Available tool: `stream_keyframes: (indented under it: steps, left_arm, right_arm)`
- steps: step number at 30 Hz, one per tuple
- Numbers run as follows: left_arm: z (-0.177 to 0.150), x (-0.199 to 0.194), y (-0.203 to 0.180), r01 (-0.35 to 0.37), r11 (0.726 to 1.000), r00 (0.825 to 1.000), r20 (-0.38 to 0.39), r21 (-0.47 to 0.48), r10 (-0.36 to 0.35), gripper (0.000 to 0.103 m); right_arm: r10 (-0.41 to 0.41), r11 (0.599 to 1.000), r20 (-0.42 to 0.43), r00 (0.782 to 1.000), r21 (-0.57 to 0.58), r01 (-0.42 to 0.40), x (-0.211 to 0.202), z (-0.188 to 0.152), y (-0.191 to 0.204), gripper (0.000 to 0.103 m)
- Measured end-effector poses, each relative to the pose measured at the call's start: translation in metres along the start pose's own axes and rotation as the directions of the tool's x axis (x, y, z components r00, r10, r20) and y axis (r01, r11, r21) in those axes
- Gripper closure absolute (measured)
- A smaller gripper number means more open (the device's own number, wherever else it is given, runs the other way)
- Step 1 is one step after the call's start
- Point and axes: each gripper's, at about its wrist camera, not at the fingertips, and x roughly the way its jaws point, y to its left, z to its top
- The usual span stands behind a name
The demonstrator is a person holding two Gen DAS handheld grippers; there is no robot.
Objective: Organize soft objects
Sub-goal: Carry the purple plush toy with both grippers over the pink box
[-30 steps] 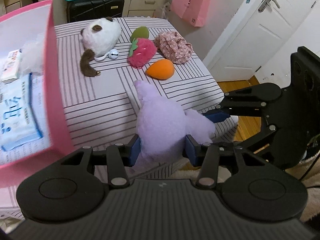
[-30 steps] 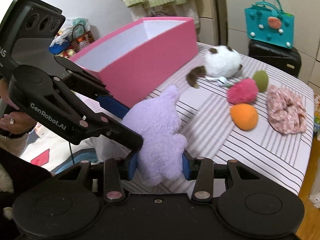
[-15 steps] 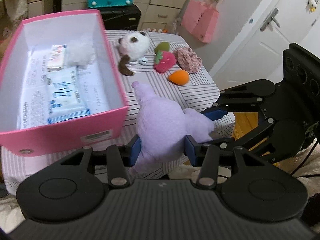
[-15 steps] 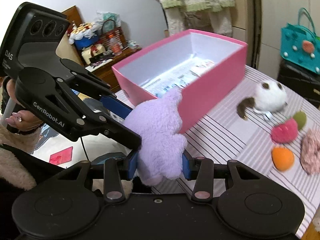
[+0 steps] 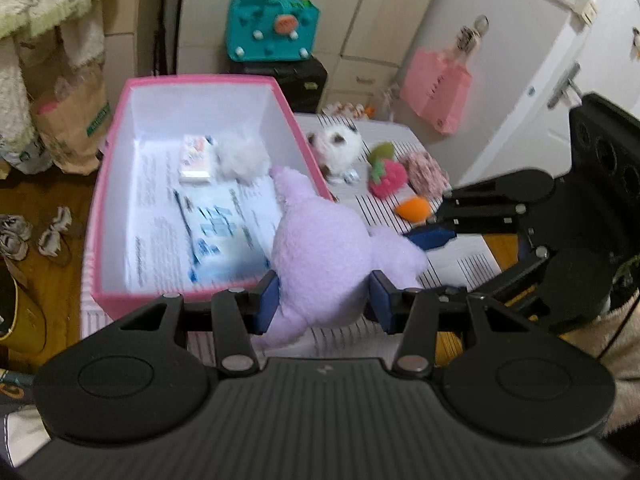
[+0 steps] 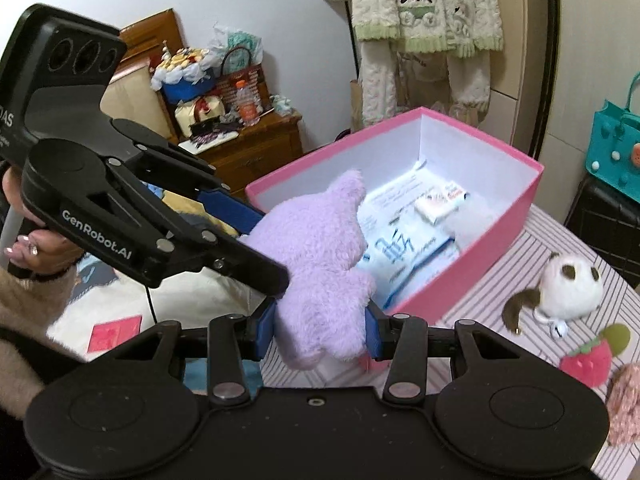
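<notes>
A purple plush toy [image 5: 320,256] is held in the air by both grippers at once. My left gripper [image 5: 322,306] is shut on its lower body, and my right gripper [image 6: 320,330] is shut on it from the other side. The plush [image 6: 316,256] hangs over the near corner of the open pink box [image 5: 120,128], which holds papers, a small carton and a white fluffy toy [image 5: 242,156]. The box also shows in the right wrist view [image 6: 496,236].
On the striped table [image 5: 472,248] lie a white-and-brown plush [image 5: 340,148], a pink strawberry plush [image 5: 386,180], an orange soft ball [image 5: 414,210] and a floral fabric piece [image 5: 428,172]. A teal bag [image 5: 274,26] stands behind; shoes lie on the floor at left.
Both grippers have lifted the purple plush higher and carried it from the table's front edge toward the pink box. It now hangs over the box's near corner.
</notes>
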Motion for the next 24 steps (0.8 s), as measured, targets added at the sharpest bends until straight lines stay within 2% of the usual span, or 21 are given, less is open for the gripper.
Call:
stream_keyframes:
  steps: [7,14,19,24]
  left_arm:
    - [0.012,0.004,0.023,-0.005,0.999,0.992,0.123,-0.036,0.009,0.056]
    - [0.033,0.02,0.047,-0.012,0.993,0.975,0.221,-0.114,0.037,0.055]
    - [0.06,0.044,0.068,-0.02,0.983,0.977,0.206,-0.184,0.058,0.055]
    - [0.087,0.074,0.09,-0.026,0.969,0.985,0.158,-0.247,0.066,0.055]
  right_arm:
    - [-0.059,0.998,0.028,0.998,-0.02,0.06,0.014,0.02,-0.009,0.053]
    - [-0.177,0.971,0.07,0.982,-0.151,0.186,0.034,0.05,-0.019,0.053]
    - [-0.237,0.949,0.036,0.971,-0.206,0.239,0.057,0.072,-0.039,0.053]
    - [-0.253,0.933,-0.016,0.967,-0.267,0.239,0.082,0.093,-0.066,0.053]
